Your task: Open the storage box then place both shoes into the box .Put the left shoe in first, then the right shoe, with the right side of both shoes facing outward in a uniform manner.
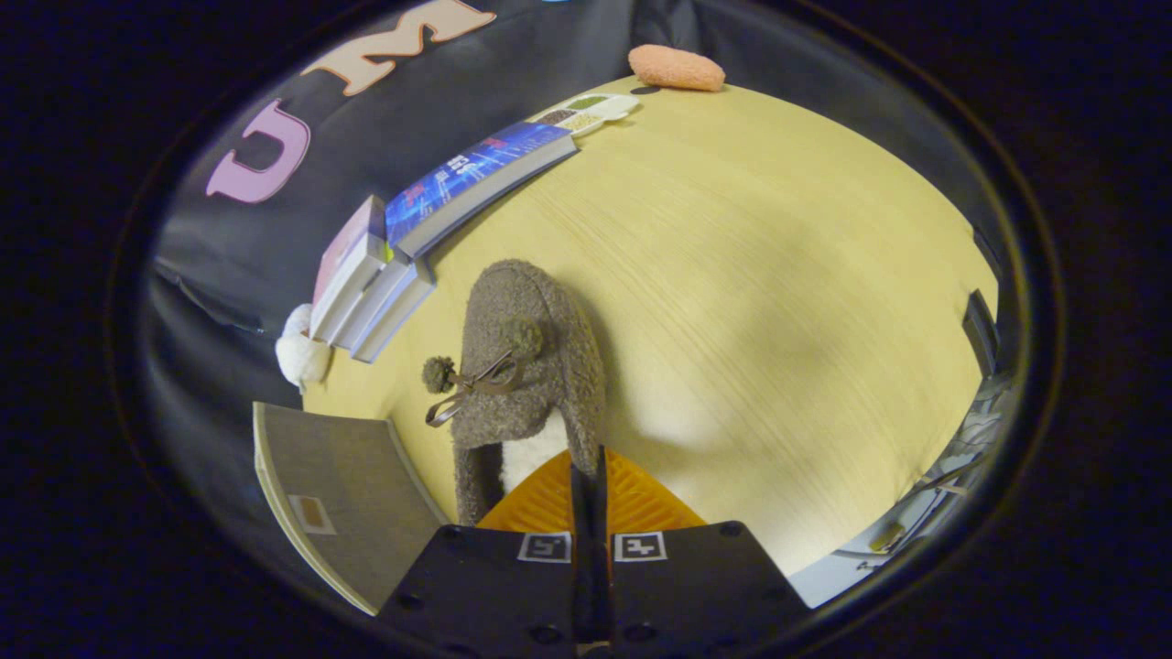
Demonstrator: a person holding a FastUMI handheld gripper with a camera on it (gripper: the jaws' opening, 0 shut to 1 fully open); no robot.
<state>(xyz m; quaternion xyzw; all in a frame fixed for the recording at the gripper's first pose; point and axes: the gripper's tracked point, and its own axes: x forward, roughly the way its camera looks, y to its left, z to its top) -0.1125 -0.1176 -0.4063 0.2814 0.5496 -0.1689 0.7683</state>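
Nearest the camera, the gripper has its two fingers drawn together with only a thin dark slit between them, and they pinch the heel rim of a brown fuzzy shoe. The shoe stretches away from the fingers, toe pointing outward, its white lining showing at the collar and a bow with two pompoms on its upper; whether its sole rests on the table cannot be told.

Beside the fingers, on the same side as the books, lies the grey storage box with a small label on its flat top face; whether it is open cannot be told.

The pale wooden table spreads wide and bare on the other side of the shoe and beyond it, out to its curved far edge. Along the edge by the booth wall runs a stack of books, a blue book lying on it, then a divided tray holding grains. A white plush thing sits at the stack's near end, and an orange plush thing lies at the far edge.
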